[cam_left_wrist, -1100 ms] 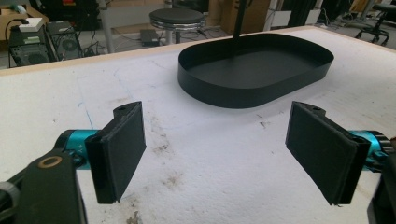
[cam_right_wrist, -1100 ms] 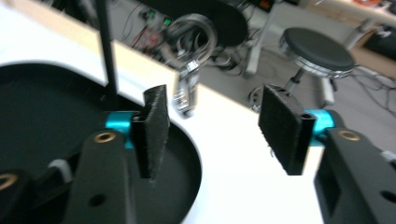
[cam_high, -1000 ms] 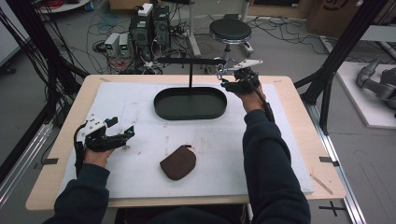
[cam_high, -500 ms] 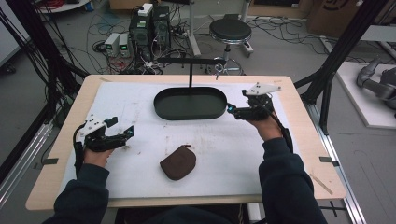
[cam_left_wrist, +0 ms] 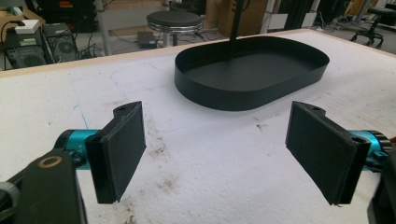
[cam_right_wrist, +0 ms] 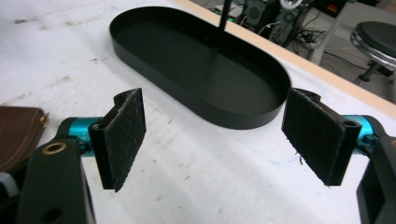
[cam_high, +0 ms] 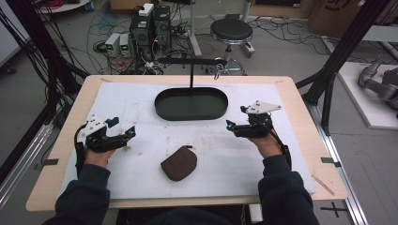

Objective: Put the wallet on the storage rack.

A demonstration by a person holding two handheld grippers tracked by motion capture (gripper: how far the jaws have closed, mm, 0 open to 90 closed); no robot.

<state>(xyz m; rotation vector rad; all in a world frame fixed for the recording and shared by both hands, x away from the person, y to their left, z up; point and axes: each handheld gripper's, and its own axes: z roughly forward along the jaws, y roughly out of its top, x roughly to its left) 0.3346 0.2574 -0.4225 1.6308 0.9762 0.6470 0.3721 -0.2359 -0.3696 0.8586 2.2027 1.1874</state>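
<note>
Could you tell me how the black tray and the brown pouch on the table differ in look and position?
The black tray is an open oval with upright walls, and a thin post rises from it; the brown pouch is a closed, soft, rounded piece. The tray sits at the far middle of the white mat, the pouch nearer the person. The tray looks larger than the pouch. Both rest on the mat, apart from the left gripper and right gripper, which are open.

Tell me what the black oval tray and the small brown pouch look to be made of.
The black oval tray looks like thin sheet metal with a matte dark coating: its upright wall is slim, crisp-edged and barely glossy. The small brown pouch looks like soft leather or imitation leather; its surface is smooth and rounded, but the finish is hard to tell.
</note>
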